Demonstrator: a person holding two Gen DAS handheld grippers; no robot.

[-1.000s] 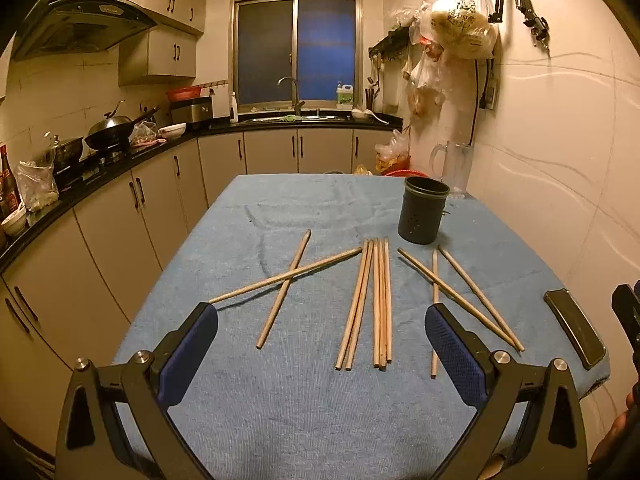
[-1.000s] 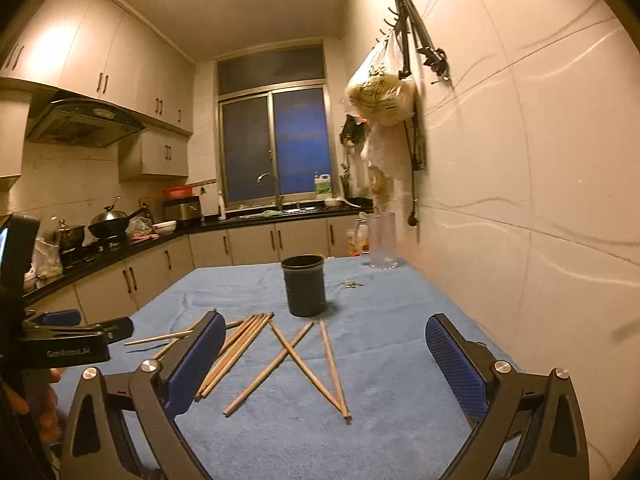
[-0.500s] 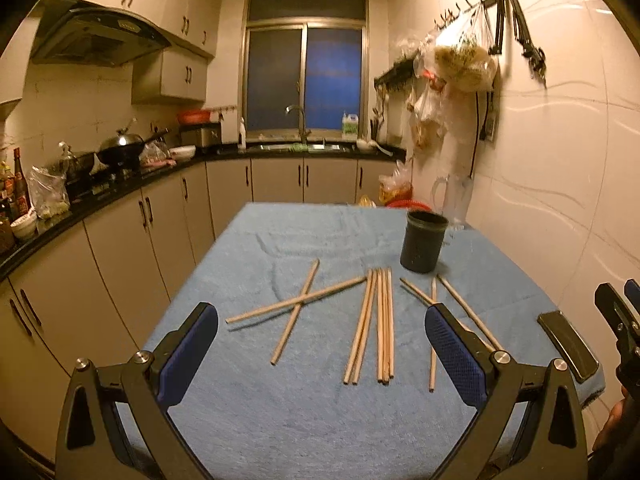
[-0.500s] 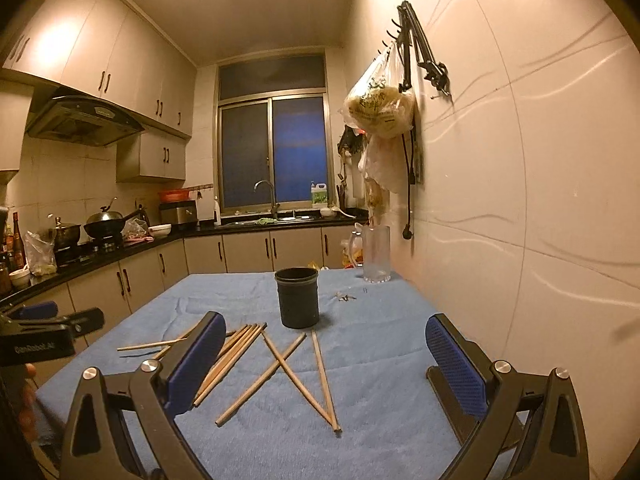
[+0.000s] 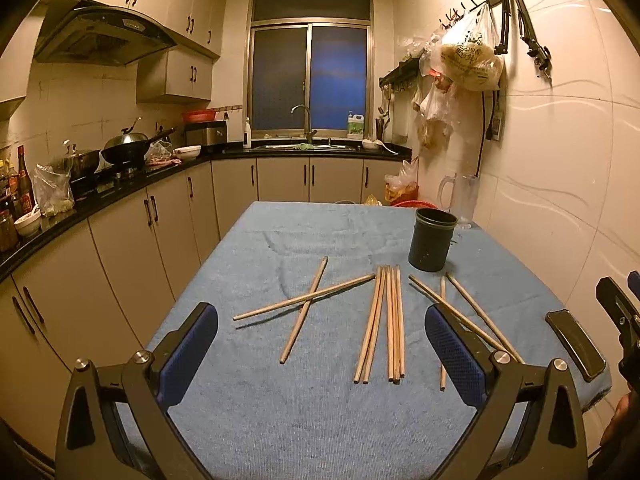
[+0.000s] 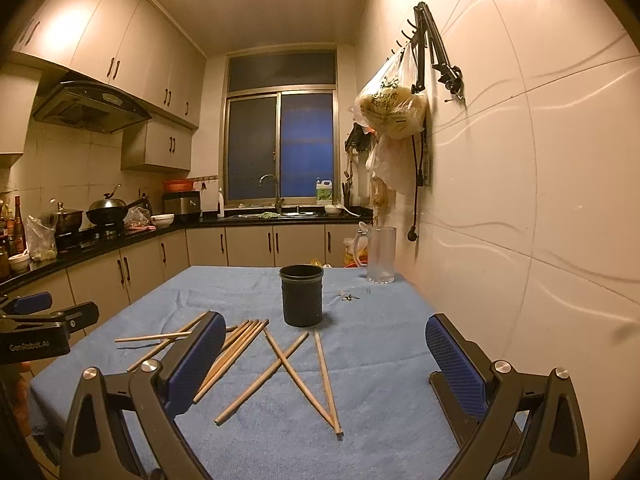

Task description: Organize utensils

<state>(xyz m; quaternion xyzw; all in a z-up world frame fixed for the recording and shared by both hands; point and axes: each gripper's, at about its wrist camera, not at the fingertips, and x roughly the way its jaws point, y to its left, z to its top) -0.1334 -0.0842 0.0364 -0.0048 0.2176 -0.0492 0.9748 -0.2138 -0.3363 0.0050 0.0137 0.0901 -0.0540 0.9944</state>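
Note:
Several wooden chopsticks lie loose on a blue cloth-covered table (image 5: 304, 424): a crossed pair (image 5: 306, 304) at the left, a straight bundle (image 5: 386, 320) in the middle, and three more (image 5: 460, 312) at the right. A dark cylindrical holder (image 5: 432, 240) (image 6: 301, 295) stands upright behind them, and I cannot see inside it. My left gripper (image 5: 320, 344) hangs open above the near table edge, holding nothing. My right gripper (image 6: 324, 356) is open too, raised over the near right part of the table, with chopsticks (image 6: 280, 364) lying ahead of it.
A dark flat slab (image 5: 576, 344) lies at the table's right edge. A clear jug (image 6: 380, 254) stands at the far right corner by the tiled wall. Kitchen counters (image 5: 120, 184) run along the left. Bags (image 6: 392, 108) hang from wall hooks.
Both grippers have tilted upward and drawn back a little, so the table and chopsticks sit lower in each view. Nothing on the table has moved.

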